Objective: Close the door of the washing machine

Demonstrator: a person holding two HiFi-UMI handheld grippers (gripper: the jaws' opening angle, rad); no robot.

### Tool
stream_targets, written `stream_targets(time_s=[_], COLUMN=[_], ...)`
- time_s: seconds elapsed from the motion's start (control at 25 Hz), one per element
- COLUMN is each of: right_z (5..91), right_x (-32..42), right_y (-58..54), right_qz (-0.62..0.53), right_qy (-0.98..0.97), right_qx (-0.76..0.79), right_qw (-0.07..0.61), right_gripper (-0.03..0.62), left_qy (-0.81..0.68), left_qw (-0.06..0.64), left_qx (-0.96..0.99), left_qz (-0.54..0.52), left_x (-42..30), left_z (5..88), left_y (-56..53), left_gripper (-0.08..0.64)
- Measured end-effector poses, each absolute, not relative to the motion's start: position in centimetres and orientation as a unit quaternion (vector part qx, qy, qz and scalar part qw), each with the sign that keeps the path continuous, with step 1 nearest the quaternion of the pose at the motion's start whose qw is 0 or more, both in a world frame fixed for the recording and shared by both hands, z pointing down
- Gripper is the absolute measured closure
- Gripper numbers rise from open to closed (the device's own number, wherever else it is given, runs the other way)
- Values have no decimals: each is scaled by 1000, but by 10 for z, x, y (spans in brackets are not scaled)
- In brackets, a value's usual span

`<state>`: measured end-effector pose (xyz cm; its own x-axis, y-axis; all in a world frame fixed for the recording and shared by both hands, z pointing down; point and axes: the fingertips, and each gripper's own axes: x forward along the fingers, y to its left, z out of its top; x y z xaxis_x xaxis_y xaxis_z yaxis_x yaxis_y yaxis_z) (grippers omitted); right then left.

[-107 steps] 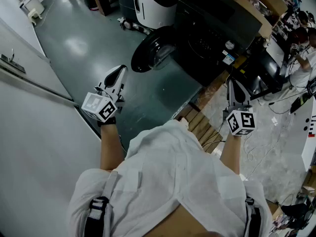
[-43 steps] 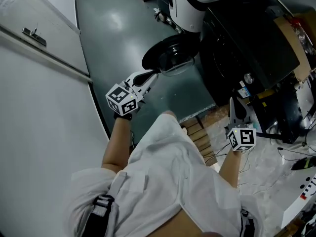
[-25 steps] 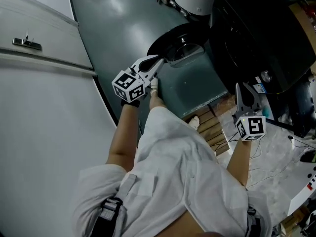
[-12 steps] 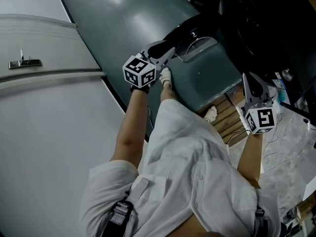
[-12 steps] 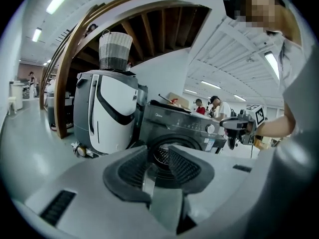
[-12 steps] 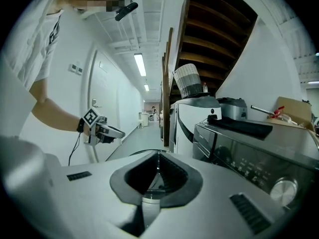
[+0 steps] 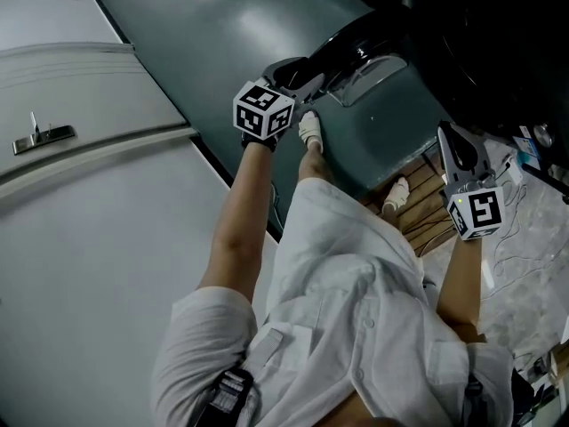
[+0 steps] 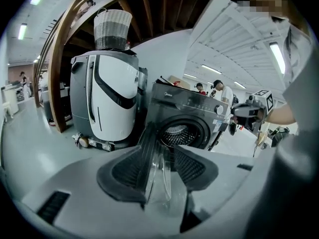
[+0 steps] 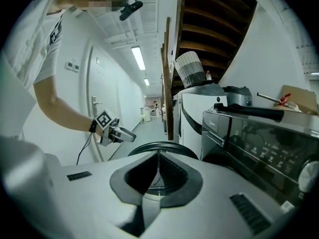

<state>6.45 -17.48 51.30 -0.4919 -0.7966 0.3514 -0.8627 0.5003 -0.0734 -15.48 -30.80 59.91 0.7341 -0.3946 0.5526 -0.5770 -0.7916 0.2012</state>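
The black washing machine (image 7: 498,34) stands at the upper right with its round door (image 7: 351,43) swung open over the floor. My left gripper (image 7: 311,72) reaches the door's near rim. Seen from the left gripper view, the door (image 8: 151,156) stands edge-on between the open jaws of the left gripper (image 8: 159,151), which have just been opening. The pads are not pressing on it. The drum opening (image 8: 182,133) shows behind. My right gripper (image 7: 446,134) hangs shut and empty near the machine's front. The right gripper (image 9: 159,156) looks toward the door (image 9: 172,147).
A white appliance (image 8: 104,103) with a woven basket (image 8: 112,29) on top stands left of the machine. A white door with a handle (image 7: 40,136) fills the head view's left. The person's foot (image 7: 309,130) is under the left gripper, and wooden slats (image 7: 422,207) lie nearby.
The left gripper has moved forward and down to the door's rim and its jaws have spread from shut. The right gripper has sunk a little alongside the machine.
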Motion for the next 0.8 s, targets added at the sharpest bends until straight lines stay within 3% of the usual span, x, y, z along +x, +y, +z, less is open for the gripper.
stream_targets(time_s=[0.32,0.8], right_z=[529,535], right_x=[56,63], right_y=[-185,-184], right_qz=[134,142], right_qy=[-857,-858], right_qx=[476,475], right_qw=[141,138], right_gripper=[561,561], left_qy=[-238,-240], left_qw=[160,169], left_qx=[902,890], left_qz=[323,349], left_x=[-149,-135], left_z=[645,668], left_y=[-335,-344], left_gripper=[341,327])
